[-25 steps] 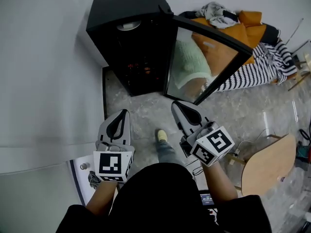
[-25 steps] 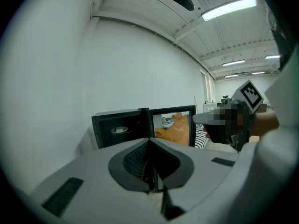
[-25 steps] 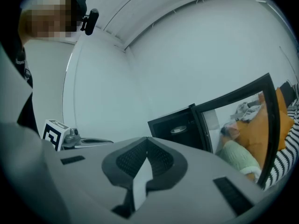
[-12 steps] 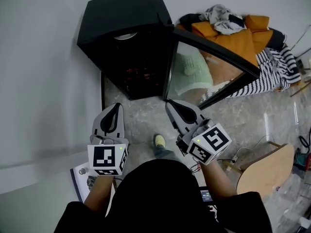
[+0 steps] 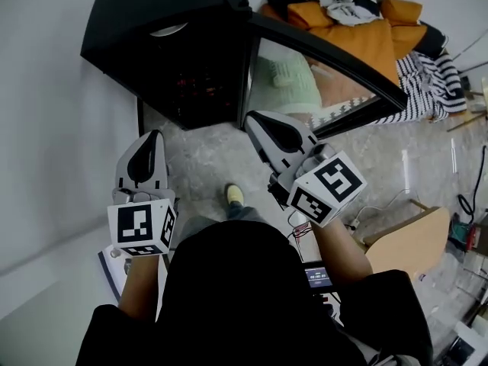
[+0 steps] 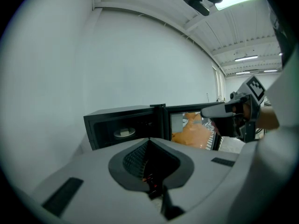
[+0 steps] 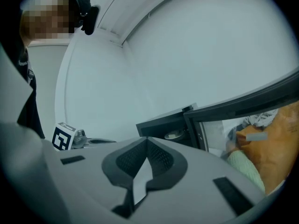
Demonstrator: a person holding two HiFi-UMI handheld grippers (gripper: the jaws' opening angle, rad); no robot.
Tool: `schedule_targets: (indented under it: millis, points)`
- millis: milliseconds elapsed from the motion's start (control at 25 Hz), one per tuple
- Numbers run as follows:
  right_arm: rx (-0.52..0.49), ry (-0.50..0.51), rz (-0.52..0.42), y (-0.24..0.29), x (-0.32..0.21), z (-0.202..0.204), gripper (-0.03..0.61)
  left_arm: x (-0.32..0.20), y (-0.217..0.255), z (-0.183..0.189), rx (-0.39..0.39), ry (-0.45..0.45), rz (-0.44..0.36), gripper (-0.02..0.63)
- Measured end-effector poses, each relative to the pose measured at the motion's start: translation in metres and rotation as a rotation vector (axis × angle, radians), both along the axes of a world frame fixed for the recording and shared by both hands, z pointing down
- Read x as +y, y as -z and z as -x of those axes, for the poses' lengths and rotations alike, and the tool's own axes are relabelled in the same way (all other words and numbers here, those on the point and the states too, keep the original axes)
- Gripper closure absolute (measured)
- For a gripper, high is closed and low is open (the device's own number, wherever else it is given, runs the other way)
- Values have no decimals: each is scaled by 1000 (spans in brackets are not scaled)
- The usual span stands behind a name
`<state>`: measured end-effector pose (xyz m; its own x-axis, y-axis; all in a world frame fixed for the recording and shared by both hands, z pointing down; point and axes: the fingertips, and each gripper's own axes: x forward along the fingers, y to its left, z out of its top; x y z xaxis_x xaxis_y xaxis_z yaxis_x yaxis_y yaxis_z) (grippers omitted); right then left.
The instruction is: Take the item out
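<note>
A black cabinet (image 5: 164,17) stands on the floor against the wall with its glass door (image 5: 320,71) swung open to the right. Inside it, a white round item (image 5: 168,30) sits high up, and small reddish things (image 5: 191,82) glow lower down in the dark. My left gripper (image 5: 155,135) is shut and empty, short of the cabinet's front. My right gripper (image 5: 252,117) is also shut and empty, its tip near the lower edge of the door. The left gripper view shows the cabinet (image 6: 119,120) and the white item (image 6: 124,132) beyond my shut left gripper (image 6: 149,139).
A heap of orange cushions and clothes (image 5: 358,36) and a striped cloth (image 5: 427,82) lie behind the door. A wooden seat (image 5: 408,242) stands at the right, with cables on the marbled floor. The person's shoe (image 5: 235,195) is between the grippers. A white wall runs along the left.
The view has shifted, so the cabinet now sits higher and further left. Both grippers have drifted left and stayed shut. The right gripper's tip is now closer to the door's edge.
</note>
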<state>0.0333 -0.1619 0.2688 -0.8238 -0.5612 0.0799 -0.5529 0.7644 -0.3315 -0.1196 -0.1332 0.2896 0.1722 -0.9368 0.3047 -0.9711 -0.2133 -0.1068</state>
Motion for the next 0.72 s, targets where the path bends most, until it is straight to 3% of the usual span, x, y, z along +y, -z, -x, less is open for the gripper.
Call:
schedule_targets:
  millis: [400, 720]
  points:
    - [-19, 2, -28, 9, 2, -2, 571, 2, -1, -8, -54, -6, -9, 606]
    - [-11, 4, -42, 7, 1, 17, 571, -36, -8, 9, -187, -42, -59, 604]
